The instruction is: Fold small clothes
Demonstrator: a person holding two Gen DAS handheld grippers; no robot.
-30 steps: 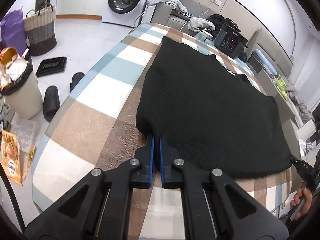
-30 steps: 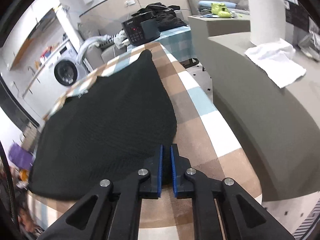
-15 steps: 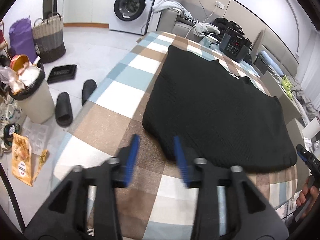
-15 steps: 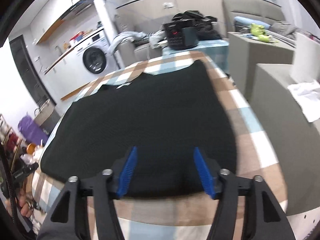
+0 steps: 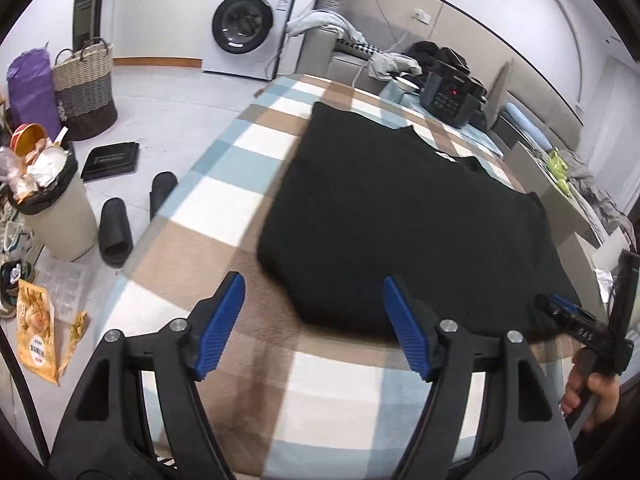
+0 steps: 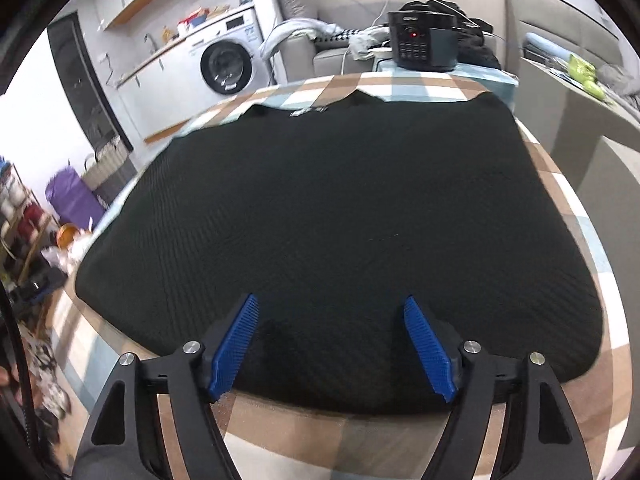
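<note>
A black knitted garment lies flat on the table with the checked cloth; it also fills the right wrist view. My left gripper is open and empty, above the table just short of the garment's near left corner. My right gripper is open and empty, its blue pads over the garment's near hem. The right gripper also shows at the right edge of the left wrist view, held by a hand.
A black appliance stands at the table's far end. On the floor to the left are a bin, slippers and a woven basket. A washing machine stands behind. A grey counter lies right of the table.
Both grippers were shut at the garment's near corners a second ago. Both have opened wide, let go and drawn back; the right one has swung to face the hem's middle.
</note>
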